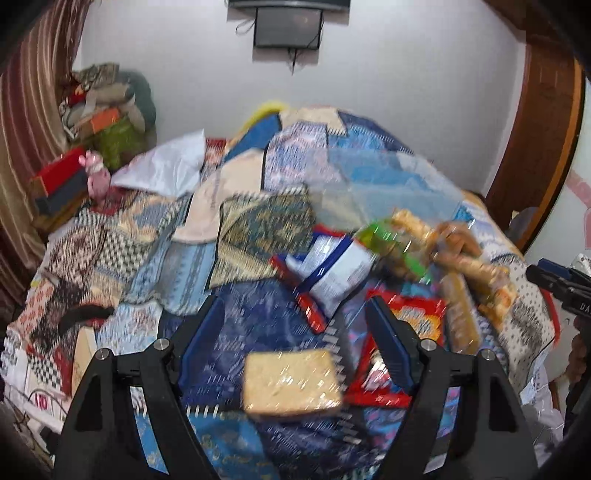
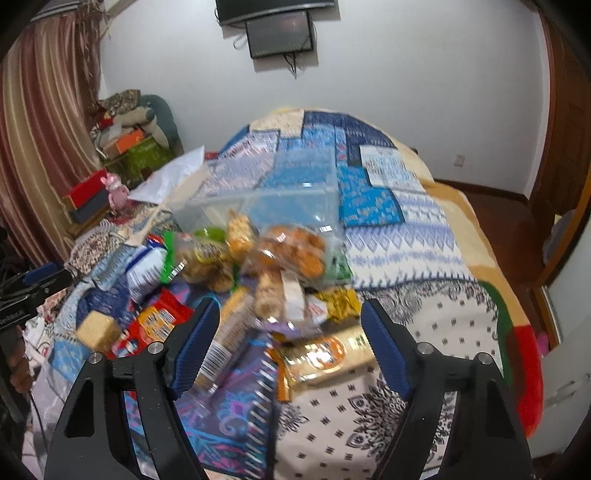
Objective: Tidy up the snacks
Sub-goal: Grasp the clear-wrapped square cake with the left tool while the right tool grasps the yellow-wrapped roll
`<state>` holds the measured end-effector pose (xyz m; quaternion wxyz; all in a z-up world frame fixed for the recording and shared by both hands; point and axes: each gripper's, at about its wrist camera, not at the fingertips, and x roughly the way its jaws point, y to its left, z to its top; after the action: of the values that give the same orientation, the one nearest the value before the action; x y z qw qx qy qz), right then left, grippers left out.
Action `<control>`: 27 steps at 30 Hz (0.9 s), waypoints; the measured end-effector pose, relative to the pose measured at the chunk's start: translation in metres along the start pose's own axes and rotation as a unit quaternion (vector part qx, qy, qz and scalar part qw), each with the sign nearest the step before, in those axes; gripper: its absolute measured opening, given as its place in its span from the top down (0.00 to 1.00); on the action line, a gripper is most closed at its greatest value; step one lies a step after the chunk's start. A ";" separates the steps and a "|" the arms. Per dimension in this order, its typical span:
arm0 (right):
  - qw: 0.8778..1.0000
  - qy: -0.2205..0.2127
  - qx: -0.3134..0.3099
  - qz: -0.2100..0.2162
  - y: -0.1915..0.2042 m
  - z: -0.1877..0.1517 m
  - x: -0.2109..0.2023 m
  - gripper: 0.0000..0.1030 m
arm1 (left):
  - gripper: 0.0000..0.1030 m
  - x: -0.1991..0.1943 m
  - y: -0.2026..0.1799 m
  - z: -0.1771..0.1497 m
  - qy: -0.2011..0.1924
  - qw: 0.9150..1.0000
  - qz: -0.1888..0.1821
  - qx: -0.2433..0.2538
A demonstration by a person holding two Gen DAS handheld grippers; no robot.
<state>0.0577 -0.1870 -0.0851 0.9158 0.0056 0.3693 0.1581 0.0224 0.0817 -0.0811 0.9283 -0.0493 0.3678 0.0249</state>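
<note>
Snack packets (image 2: 258,266) heap across the bed's (image 2: 424,295) middle, with a clear plastic box (image 2: 266,203) just behind them blocking the far side. Bare quilt along the bed's right edge leaves open passage.

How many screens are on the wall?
2: a small dark screen hangs on the white wall beyond the bed, and a bigger one sits directly above it, cut off by the picture's top.

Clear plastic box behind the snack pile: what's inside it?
Through the clear plastic box only the patterned bedspread shows; no snack is visible inside. The bag of round biscuits and other packets cover its near lower edge, so that corner cannot be checked.
</note>
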 end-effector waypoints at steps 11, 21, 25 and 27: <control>0.999 0.050 0.004 -0.002 -0.023 -0.020 0.019 0.26 | 0.22 0.035 0.016 -0.034 0.092 0.995 -0.020 -0.039; 0.994 0.100 0.048 -0.001 -0.036 -0.030 0.042 0.26 | 0.17 0.056 -0.002 -0.051 0.125 0.992 -0.004 -0.008; 0.989 0.121 0.083 0.014 -0.046 -0.032 0.049 0.26 | 0.17 0.064 0.001 -0.054 0.131 0.991 -0.012 -0.021; 0.987 0.124 0.099 0.026 -0.050 -0.031 0.050 0.26 | 0.18 0.066 0.001 -0.054 0.130 0.991 -0.012 -0.021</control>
<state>0.0848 -0.2227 -0.1480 0.8533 0.0862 0.4935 0.1444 0.0336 0.0769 -0.1660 0.8716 -0.0755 0.4842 0.0150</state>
